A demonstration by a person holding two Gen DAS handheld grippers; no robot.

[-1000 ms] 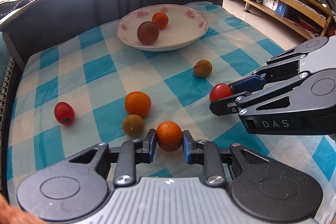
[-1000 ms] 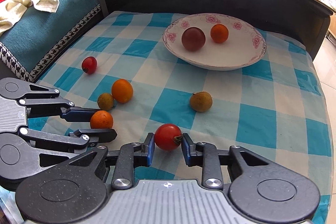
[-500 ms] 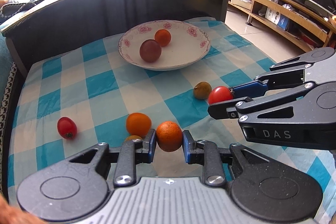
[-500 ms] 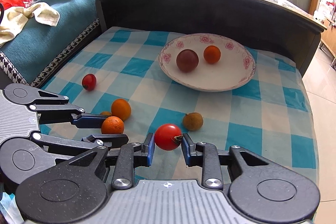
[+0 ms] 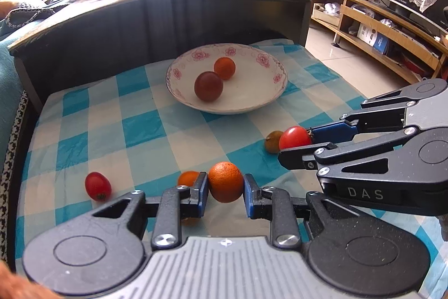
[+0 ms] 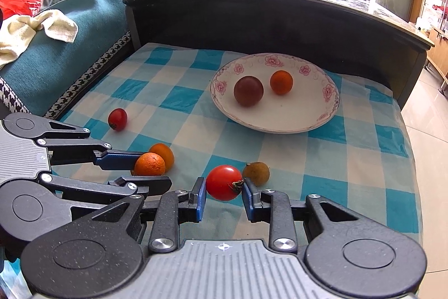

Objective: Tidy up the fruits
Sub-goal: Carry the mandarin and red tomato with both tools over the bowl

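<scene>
My left gripper (image 5: pixel 225 192) is shut on an orange (image 5: pixel 225 182) and holds it above the checked cloth; it also shows in the right wrist view (image 6: pixel 148 171). My right gripper (image 6: pixel 223 196) is shut on a red tomato (image 6: pixel 223 182), also lifted; it shows in the left wrist view (image 5: pixel 294 137). A white flowered plate (image 5: pixel 260 91) at the back holds a dark plum (image 5: pixel 208 86) and a small orange (image 5: pixel 224 68). On the cloth lie another orange (image 6: pixel 163 153), a small red tomato (image 5: pixel 97 186) and a brown fruit (image 6: pixel 256 173).
The blue checked cloth (image 5: pixel 140 131) covers a low table with a dark raised wall (image 5: pixel 112 38) behind. A teal sofa (image 6: pixel 70 41) stands on the left. Wooden shelves (image 5: pixel 378 41) and bare floor lie to the right.
Both grippers have risen with their fruit and tilted up. The plate and loose fruits now sit lower and farther in view. Nothing was let go.
</scene>
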